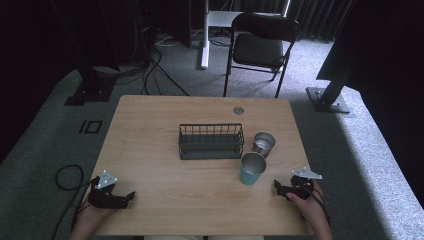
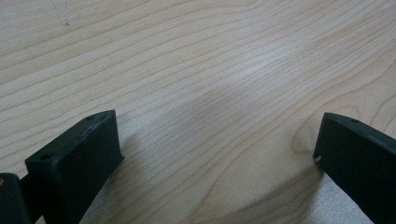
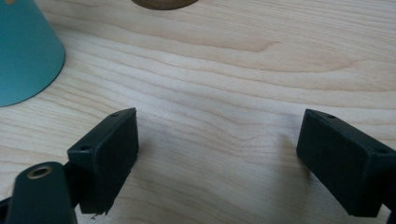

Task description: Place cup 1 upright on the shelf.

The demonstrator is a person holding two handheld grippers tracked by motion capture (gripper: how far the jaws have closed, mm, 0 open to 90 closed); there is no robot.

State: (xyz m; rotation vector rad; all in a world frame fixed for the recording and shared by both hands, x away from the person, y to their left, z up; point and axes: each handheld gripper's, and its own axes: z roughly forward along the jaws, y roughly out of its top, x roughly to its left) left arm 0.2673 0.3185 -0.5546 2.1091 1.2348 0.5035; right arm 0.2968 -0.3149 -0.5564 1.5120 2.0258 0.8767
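So your right gripper (image 1: 281, 189) is parked low over the table (image 1: 165, 165), jaws spread wide with nothing but bare wood between them. The teal cup (image 1: 251, 169) is the closest thing to it, just ahead of the jaws and off to their left; in the right gripper view you see its teal wall (image 3: 25, 51) flaring up from the base at the top left corner. A second cup, the steel cup (image 1: 263, 144), sits a bit farther out past the teal one, close beside the wire basket (image 1: 211, 141), which is farther ahead still.

Your left gripper (image 1: 125, 198) is well away from all of that, also resting low near your edge of the table with its jaws wide apart and empty.

About the teal cup: I'd guess it's a light metal tumbler, rigid, won't crush, but smooth and tapered, wider at the top. That taper means pads can slide down or the cup can squirt out if you pinch too low or too softly. I'd come in from the side and grip the wall around mid height, squarely across the widest line. It looks empty and tippy, so a nudge from one jaw first could knock it over toward the steel cup.
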